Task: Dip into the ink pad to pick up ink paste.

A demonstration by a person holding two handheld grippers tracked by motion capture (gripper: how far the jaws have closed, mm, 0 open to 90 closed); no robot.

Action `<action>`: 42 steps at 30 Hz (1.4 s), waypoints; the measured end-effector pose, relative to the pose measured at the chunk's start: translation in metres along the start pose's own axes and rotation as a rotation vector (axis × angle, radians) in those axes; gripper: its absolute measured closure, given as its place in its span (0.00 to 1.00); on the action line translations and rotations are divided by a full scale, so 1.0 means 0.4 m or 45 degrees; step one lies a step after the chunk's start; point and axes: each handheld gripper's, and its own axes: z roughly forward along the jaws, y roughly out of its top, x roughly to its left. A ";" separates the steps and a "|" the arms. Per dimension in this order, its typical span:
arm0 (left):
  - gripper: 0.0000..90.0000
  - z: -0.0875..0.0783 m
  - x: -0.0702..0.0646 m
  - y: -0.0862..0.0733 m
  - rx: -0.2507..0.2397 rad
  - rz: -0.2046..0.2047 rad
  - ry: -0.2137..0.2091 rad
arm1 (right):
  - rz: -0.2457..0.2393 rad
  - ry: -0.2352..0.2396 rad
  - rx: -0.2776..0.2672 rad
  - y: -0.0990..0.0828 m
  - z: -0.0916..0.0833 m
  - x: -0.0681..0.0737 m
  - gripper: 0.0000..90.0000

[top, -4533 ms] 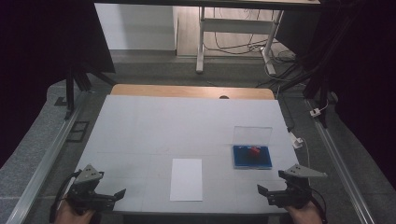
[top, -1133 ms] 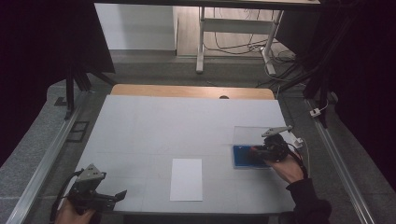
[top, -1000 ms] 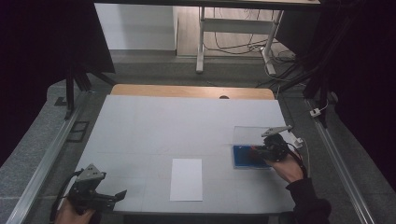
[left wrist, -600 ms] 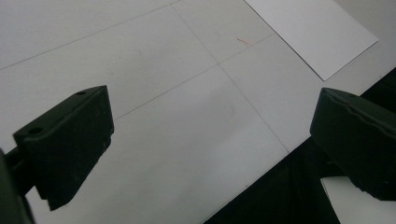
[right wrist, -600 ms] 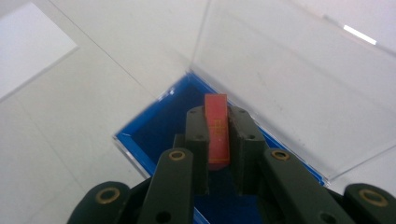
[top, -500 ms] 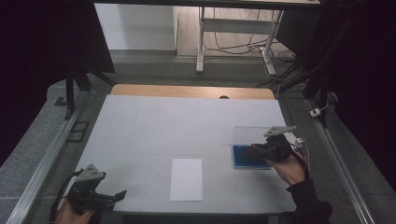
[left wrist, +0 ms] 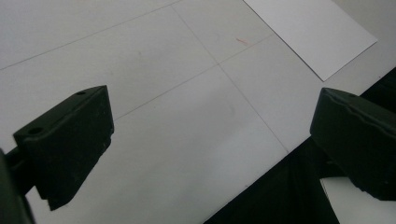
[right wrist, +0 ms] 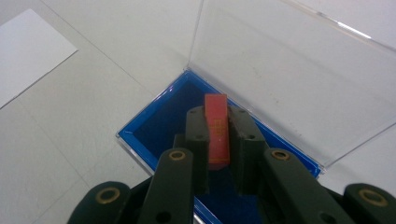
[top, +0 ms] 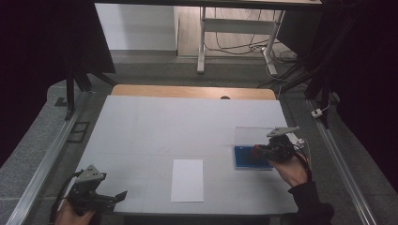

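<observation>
Firmly pinched in the right claw (right wrist: 218, 135), a red block (right wrist: 217, 126) points lengthwise away, above the blue case (right wrist: 154, 133).

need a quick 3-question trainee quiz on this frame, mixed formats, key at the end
1. True or false: the right gripper is shut on the red block.
2. Multiple choice: where does the white sheet of paper lie? A) inside the blue box B) flat on the table, between the two grippers C) under the left gripper
3. Fill in: the left gripper has its jaws ____ and holds nothing.

Key
1. True: the block sits pinched between the jaws, over the blue box, whose clear lid stands open.
2. B: it lies on the white table, apart from the box.
3. open
</observation>
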 end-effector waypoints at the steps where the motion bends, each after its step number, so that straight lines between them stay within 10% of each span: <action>1: 0.00 0.000 0.000 0.000 0.000 0.000 0.000 | 0.000 0.000 0.000 0.000 0.000 0.000 0.89; 25: 0.00 0.001 0.001 0.001 0.003 -0.003 -0.003 | 0.029 -0.009 0.083 -0.016 0.056 0.005 0.89; 36: 0.00 0.002 0.001 0.001 0.009 -0.008 -0.005 | -0.133 -0.139 0.143 -0.001 0.067 0.062 0.89; 42: 0.00 0.002 0.001 0.001 0.011 -0.007 -0.003 | 0.043 -0.032 0.096 -0.013 0.061 0.013 0.89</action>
